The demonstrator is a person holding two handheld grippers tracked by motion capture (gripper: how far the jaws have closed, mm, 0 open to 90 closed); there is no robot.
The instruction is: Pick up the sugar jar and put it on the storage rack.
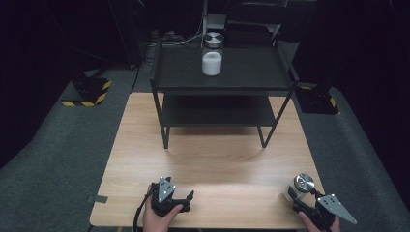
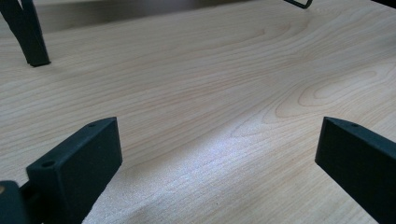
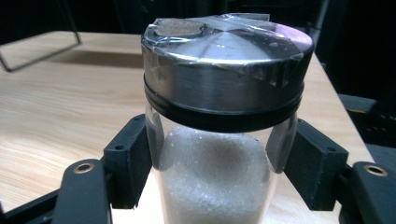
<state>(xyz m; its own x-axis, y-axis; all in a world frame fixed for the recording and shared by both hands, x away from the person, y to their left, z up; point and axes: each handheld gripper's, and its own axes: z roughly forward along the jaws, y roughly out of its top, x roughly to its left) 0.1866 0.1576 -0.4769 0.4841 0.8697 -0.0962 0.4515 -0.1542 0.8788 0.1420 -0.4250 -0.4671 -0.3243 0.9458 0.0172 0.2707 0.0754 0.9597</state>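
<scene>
A glass jar [image 1: 300, 187] with a steel lid and white grains inside stands at the table's front right corner. My right gripper [image 1: 296, 197] is shut on it, and in the right gripper view the jar [image 3: 224, 140] sits between the two black jaws, whose pads [image 3: 128, 158] press its glass sides just under the lid. A second, similar jar [image 1: 212, 58] stands on the top of the black two-level shelf [image 1: 222, 87]. My left gripper [image 1: 187, 200] rests near the front left edge, open, with bare wood between its jaws [image 2: 219, 149].
The wooden table [image 1: 208, 159] carries the shelf at its far half. A shelf leg [image 2: 28, 37] stands ahead of the left gripper. Grey carpet and yellow-black marked bases [image 1: 89, 94] surround the table.
</scene>
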